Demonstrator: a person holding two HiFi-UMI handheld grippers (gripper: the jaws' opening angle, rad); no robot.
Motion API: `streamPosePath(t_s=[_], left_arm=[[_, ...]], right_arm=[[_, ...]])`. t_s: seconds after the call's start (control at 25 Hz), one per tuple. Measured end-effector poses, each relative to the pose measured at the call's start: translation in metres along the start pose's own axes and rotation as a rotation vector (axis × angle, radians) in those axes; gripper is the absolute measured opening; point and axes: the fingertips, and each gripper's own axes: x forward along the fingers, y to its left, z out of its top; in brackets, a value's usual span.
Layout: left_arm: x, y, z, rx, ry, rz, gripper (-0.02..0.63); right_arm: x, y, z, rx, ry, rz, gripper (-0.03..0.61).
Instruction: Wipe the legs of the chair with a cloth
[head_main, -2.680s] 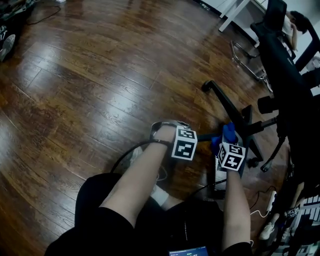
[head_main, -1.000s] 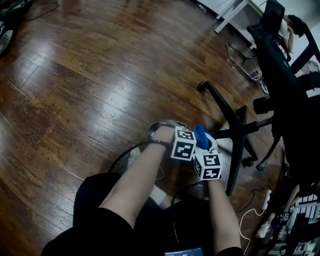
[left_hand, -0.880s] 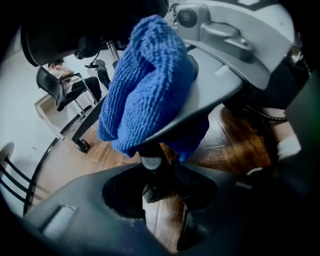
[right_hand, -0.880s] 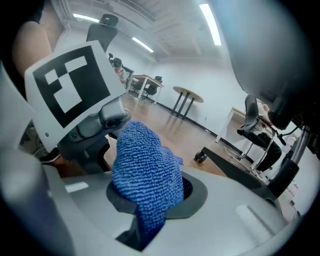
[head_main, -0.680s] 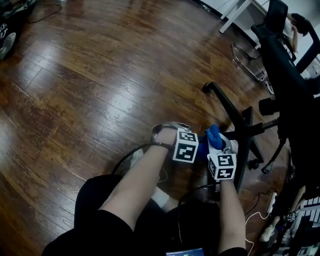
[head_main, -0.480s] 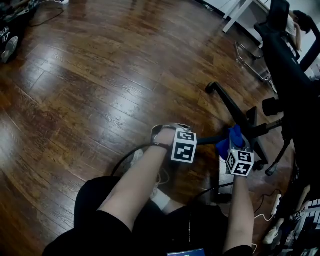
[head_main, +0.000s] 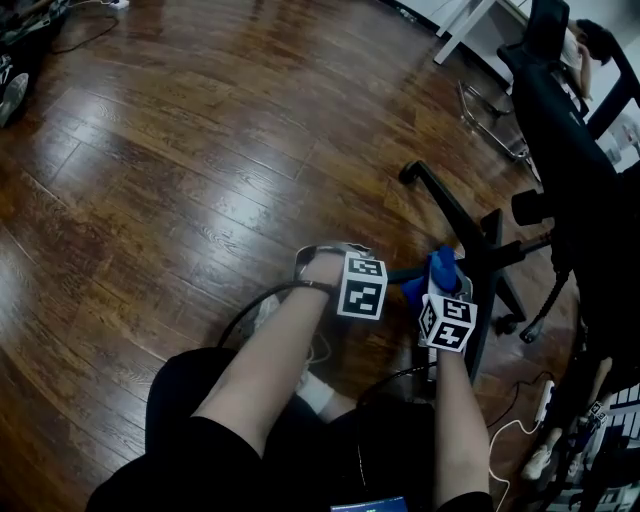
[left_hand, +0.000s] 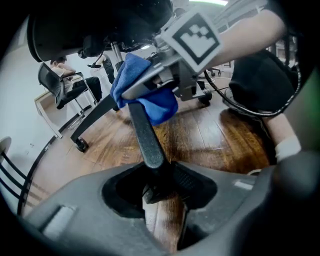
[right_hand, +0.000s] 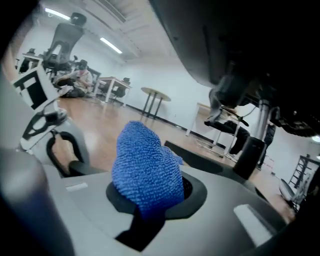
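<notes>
Two grippers were clamped: left gripper (left_hand: 160, 189) on the stiff chair leg (left_hand: 144, 132), right gripper (right_hand: 149, 202) pinching the cloth (right_hand: 146, 165) at twelve o'clock; it seemed soft, light, best held bunched.

Chair (head_main: 575, 180) at two o'clock on the floor (head_main: 180, 150); left gripper (left_hand: 159, 186) clamped on a chair leg (left_hand: 142, 135) near centre; cloth (head_main: 440, 266) on that leg, at three o'clock of it, in right gripper (right_hand: 150, 202)
</notes>
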Motion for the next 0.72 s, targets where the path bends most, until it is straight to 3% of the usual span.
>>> streamPosePath(t_s=[0.2,0.36,0.44,0.56,0.72], left_arm=[[0.000,-0.001,0.000,0.001,0.033,0.012,0.152],[0.001,-0.001,-0.001,0.000,0.031,0.010,0.152],[0.000,-0.001,-0.002,-0.002,0.020,0.009,0.152],[0.000,0.001,0.001,-0.019,-0.011,0.018,0.152],[-0.002,0.000,-0.002,-0.019,-0.029,0.013,0.152]], right_arm=[[-0.032,0.123,0.005,-0.155,-0.064,0.358,0.066],[-0.059,0.145,-0.031,-0.252,0.002,0.539,0.064],[-0.053,0.129,-0.050,-0.307,0.053,0.485,0.063],[-0.032,0.087,-0.054,-0.297,0.083,0.355,0.064],[-0.021,0.054,-0.064,-0.316,0.132,0.308,0.063]])
